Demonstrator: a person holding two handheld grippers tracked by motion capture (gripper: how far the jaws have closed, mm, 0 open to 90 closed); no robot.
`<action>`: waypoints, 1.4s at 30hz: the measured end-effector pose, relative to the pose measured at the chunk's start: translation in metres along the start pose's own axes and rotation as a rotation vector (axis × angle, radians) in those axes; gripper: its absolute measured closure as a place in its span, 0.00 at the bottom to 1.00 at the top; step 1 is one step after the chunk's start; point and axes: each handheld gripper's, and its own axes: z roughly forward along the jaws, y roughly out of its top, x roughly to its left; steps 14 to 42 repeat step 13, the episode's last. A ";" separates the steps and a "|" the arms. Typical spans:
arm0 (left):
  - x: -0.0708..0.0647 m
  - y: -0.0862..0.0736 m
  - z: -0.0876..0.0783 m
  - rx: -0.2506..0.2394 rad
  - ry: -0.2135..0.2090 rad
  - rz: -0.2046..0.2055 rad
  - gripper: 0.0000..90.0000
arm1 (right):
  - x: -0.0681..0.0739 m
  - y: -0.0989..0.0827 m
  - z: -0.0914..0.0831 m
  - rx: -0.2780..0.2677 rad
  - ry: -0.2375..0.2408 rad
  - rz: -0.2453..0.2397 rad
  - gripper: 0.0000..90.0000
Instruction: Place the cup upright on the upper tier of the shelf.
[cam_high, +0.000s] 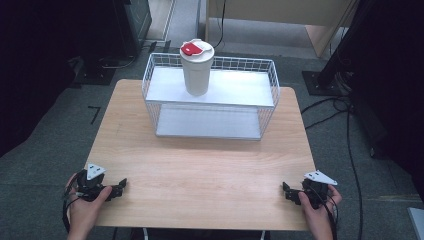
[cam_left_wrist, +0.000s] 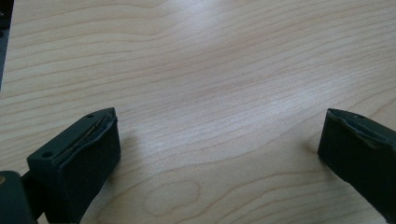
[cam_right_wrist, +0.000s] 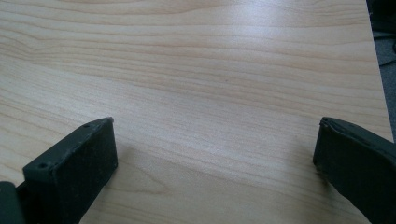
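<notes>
While both hands sit low at the near edge of the worktop (cam_high: 200, 165), the jaws of each gripper are wide apart w/ nothing between them. In the left gripper view the left gripper (cam_left_wrist: 219, 140) shows two black pads, one at each side, and bare light wood in the gap. The right gripper view is much the same: the right gripper (cam_right_wrist: 215, 144) has its jaws spread wide over plain wood, and the worktop edge w/ grey floor shows at the top right corner.

From the high view, the left gripper (cam_high: 120, 186) is at the near left corner, held by the left hand (cam_high: 85, 205), jaws pointing in toward the middle. The right gripper (cam_high: 288, 191) is at the near right corner in the right hand (cam_high: 315, 210), also pointing in. Each has a grey 3-cornered plate on top. The two are well apart.

Far across the worktop sits a white wire rack (cam_high: 210, 97) w/ two shelves, an upper one at the back and a lower one in front. A white cup (cam_high: 196, 67) w/ a red and white lid stands upright on the upper shelf, toward its left side. It is well apart from both grippers.

Grey floor and black cables lie around the worktop.
</notes>
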 end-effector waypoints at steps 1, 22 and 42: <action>0.000 0.000 0.000 0.000 0.001 -0.001 0.00 | 0.000 0.000 0.000 0.000 0.000 -0.001 0.00; -0.004 0.001 0.001 -0.001 0.034 -0.039 0.00 | 0.006 0.000 0.000 -0.001 -0.021 0.022 0.00; -0.004 0.001 0.001 -0.001 0.034 -0.039 0.00 | 0.006 0.000 0.000 -0.001 -0.021 0.022 0.00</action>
